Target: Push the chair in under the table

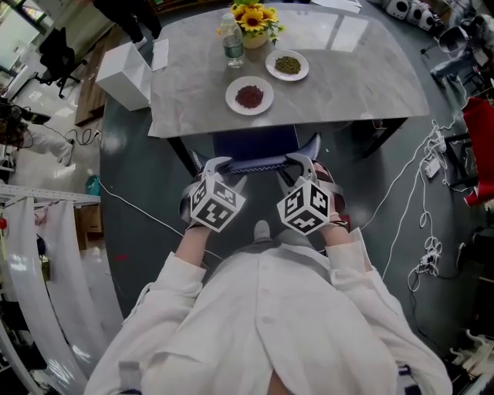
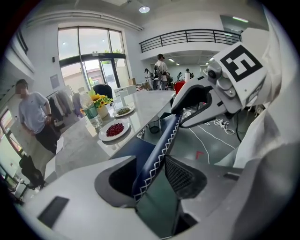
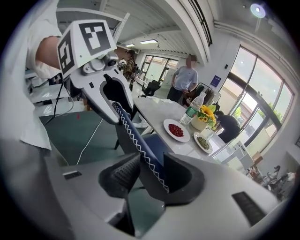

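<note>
A navy chair with white zigzag stitching along its backrest (image 1: 256, 164) stands at the near edge of the grey marble table (image 1: 347, 77), its seat (image 1: 255, 143) partly beneath the tabletop. My left gripper (image 1: 218, 167) is shut on the left end of the backrest's top edge and my right gripper (image 1: 298, 163) on the right end. In the left gripper view the backrest (image 2: 161, 140) runs between the jaws of the left gripper (image 2: 152, 176). The right gripper view shows that stitched edge (image 3: 136, 136) clamped in the right gripper (image 3: 145, 176).
On the table are a plate of red beans (image 1: 249, 96), a plate of green beans (image 1: 287, 65), a water bottle (image 1: 233, 42) and a sunflower pot (image 1: 255, 19). A white box (image 1: 127, 73) sits at its left corner. Cables (image 1: 428, 177) trail on the floor to the right.
</note>
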